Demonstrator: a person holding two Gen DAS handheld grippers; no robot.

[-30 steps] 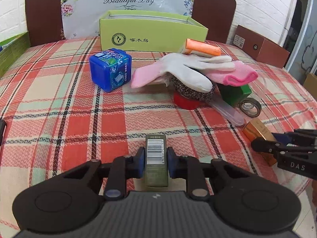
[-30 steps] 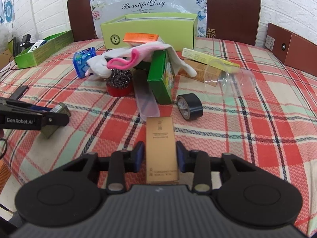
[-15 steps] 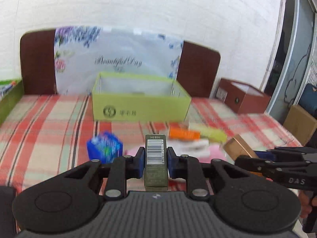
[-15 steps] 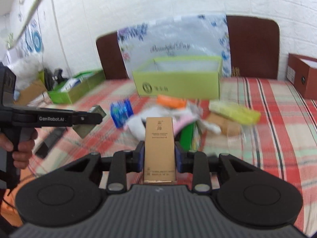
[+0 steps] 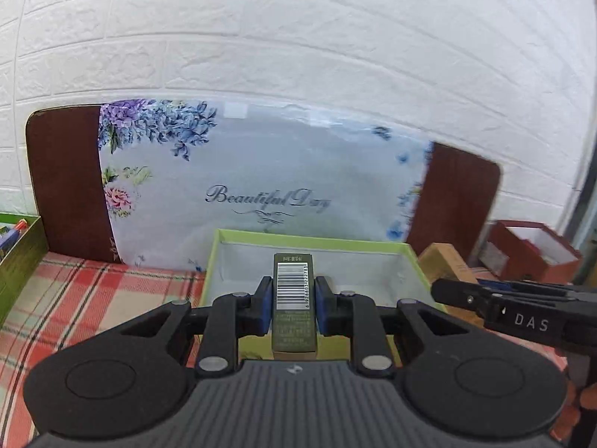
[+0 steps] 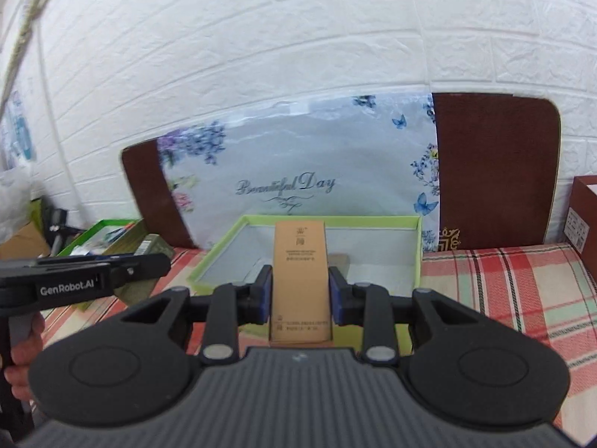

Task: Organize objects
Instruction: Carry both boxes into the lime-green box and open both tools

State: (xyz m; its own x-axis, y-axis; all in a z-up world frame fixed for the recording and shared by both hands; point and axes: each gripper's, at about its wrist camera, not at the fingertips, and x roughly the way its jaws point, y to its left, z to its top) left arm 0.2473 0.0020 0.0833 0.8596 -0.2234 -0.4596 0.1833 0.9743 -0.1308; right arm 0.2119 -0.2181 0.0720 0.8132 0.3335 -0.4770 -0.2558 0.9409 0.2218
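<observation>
My left gripper (image 5: 293, 295) is shut on a small olive-green box with a barcode (image 5: 293, 298) and holds it over the near edge of an open lime-green box (image 5: 373, 240), whose white inside shows. My right gripper (image 6: 300, 291) is shut on a tan cardboard box (image 6: 300, 280) and holds it above the same lime-green box (image 6: 328, 219). The right gripper also shows at the right of the left wrist view (image 5: 440, 291), holding its tan box (image 5: 444, 265). The left gripper shows at the left of the right wrist view (image 6: 164, 263).
The plaid tablecloth (image 6: 503, 280) lies under the lime box. A floral "Beautiful Day" bag (image 5: 261, 190) leans on a brown headboard (image 6: 492, 171) behind it. A dark green tray (image 5: 18, 254) sits at the far left, a red-brown box (image 5: 530, 250) at the right.
Both grippers have risen from the table and moved forward with their boxes to the lime-green box. The pile of gloves, scrubber and tape has dropped out of view.
</observation>
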